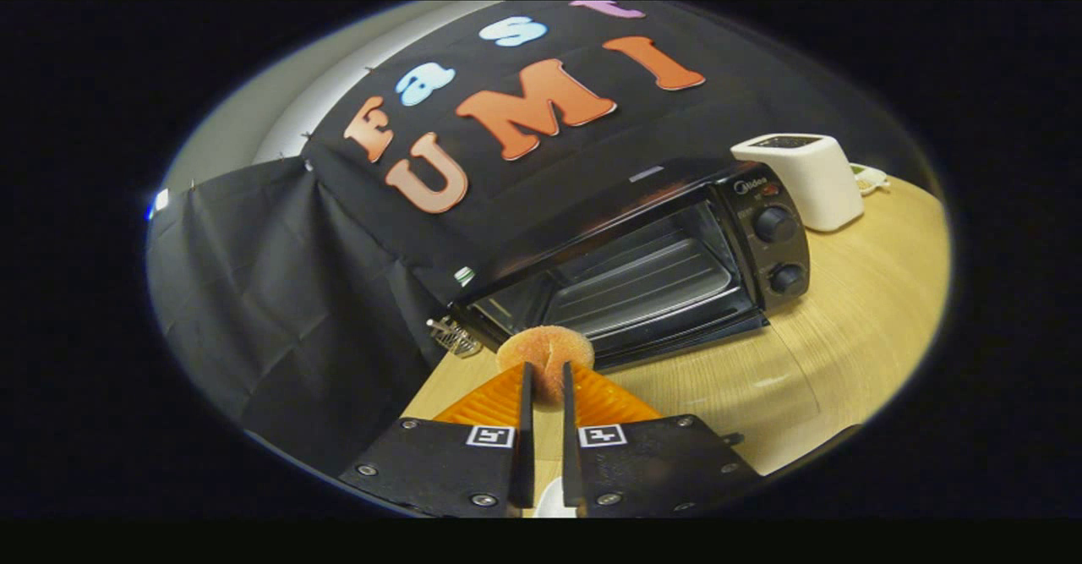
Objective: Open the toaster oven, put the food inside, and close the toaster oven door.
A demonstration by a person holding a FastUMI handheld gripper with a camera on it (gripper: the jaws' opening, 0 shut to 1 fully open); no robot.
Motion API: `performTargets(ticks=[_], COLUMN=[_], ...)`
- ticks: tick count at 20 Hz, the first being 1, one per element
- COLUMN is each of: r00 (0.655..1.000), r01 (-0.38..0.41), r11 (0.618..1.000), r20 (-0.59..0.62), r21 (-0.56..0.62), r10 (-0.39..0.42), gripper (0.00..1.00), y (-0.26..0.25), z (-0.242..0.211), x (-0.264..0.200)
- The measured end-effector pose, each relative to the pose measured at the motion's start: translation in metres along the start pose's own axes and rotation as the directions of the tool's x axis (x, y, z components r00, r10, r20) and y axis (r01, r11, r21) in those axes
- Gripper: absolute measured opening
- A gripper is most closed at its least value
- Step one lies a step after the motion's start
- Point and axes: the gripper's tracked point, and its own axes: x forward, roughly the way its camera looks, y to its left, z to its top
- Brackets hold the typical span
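A round, sugar-dusted piece of food [545, 351] that looks like a doughnut is pinched at the tips of my gripper [545, 382], and both fingers press on its sides. Just beyond it stands the black toaster oven [642, 268] on the wooden table [845, 336]. The oven's wire rack [642, 281] shows plainly through the front. A dark slab [676, 336] below the opening looks like the door folded down, though I cannot be sure. Two knobs [773, 224] sit on the panel at the oven's right end. The food hangs in front of the oven's left half, a little short of it.
A white toaster [803, 179] stands behind the oven's right end, with a small pale item [871, 179] past it. A small wire metal piece [452, 336] sticks out at the oven's left corner. Black cloth [279, 293] drapes left of the table; bare wood lies to the right.
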Motion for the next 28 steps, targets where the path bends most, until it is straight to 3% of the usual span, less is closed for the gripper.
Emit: performTargets(ticks=[6, 11, 22, 28], r00=[0.998, 0.994, 0.963, 0.951], r01=[0.032, 0.084, 0.218, 0.267], r11=[0.985, 0.969, 0.950, 0.949], r20=[0.045, 0.048, 0.111, 0.111], r21=[0.170, 0.233, 0.222, 0.169], r10=[-0.041, -0.098, -0.247, -0.287], gripper=[0.13, 0.13, 0.13, 0.39], y=[-0.012, -0.021, -0.052, -0.062], z=[0.014, 0.021, 0.046, 0.045], x=[0.032, 0.059, 0.104, 0.101])
